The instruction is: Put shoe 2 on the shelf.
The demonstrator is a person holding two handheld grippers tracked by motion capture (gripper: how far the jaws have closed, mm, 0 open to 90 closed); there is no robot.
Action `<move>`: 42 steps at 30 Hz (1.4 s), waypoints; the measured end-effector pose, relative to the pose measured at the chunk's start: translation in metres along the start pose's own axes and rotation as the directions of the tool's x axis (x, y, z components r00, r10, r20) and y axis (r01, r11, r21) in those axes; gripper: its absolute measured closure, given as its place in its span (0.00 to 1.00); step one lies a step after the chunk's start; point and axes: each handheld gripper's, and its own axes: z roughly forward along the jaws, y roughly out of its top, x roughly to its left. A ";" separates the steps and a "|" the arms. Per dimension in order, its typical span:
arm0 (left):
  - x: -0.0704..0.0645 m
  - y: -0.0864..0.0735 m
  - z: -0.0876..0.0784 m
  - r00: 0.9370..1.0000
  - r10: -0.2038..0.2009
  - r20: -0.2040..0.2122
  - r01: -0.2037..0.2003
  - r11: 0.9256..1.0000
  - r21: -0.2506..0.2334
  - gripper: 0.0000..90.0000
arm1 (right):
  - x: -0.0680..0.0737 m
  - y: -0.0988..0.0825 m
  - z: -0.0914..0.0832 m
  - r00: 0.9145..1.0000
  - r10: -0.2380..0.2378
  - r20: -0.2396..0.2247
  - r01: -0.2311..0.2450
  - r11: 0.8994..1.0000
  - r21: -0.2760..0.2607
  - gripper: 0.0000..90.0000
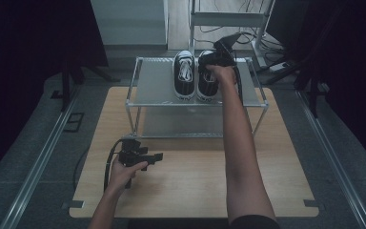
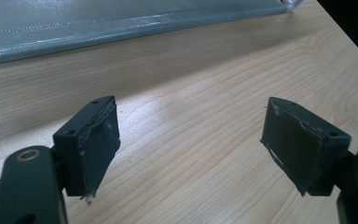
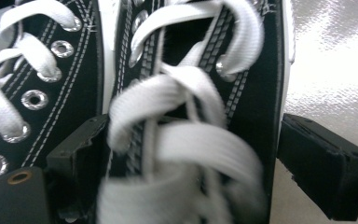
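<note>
Right gripper [image 1: 218,56] sits over the right shoe [image 1: 207,81] on the rack's top shelf [image 1: 155,86]; its jaws straddle the laced upper, contact unclear, second shoe [image 1: 184,76] just beside. Left gripper [image 1: 156,156] rests above the wooden table [image 1: 195,167], jaws partly apart with nothing between them, well short of the rack.
</note>
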 end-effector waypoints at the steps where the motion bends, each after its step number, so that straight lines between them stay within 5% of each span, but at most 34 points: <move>1: 0.000 0.000 0.000 1.000 0.000 0.000 0.000 1.000 0.001 0.22 | 0.000 0.000 0.000 1.000 -0.013 -0.001 0.013 1.000 -0.005 0.14; 7: -0.001 0.000 0.002 1.000 0.002 0.001 -0.002 1.000 0.004 0.22 | 0.000 -0.002 -0.003 1.000 -0.010 -0.015 0.010 1.000 -0.029 0.15; 13: 0.000 0.000 0.001 1.000 0.002 0.000 -0.002 1.000 0.006 0.22 | -0.004 -0.005 -0.023 0.997 -0.010 -0.079 0.000 0.992 -0.126 0.19; 19: -0.002 -0.001 0.002 1.000 0.011 -0.005 -0.011 1.000 0.009 0.22 | -0.009 -0.017 -0.041 0.989 -0.073 -0.129 0.049 0.983 -0.178 0.23; 28: -0.001 -0.001 0.001 1.000 0.012 -0.019 -0.012 1.000 0.007 0.22 | -0.020 -0.049 -0.061 0.955 -0.206 -0.214 0.150 0.956 -0.253 0.29; 42: -0.001 -0.001 0.001 1.000 0.013 -0.026 -0.013 1.000 0.008 0.22 | -0.045 -0.089 -0.086 0.909 -0.298 -0.291 0.205 0.929 -0.309 0.34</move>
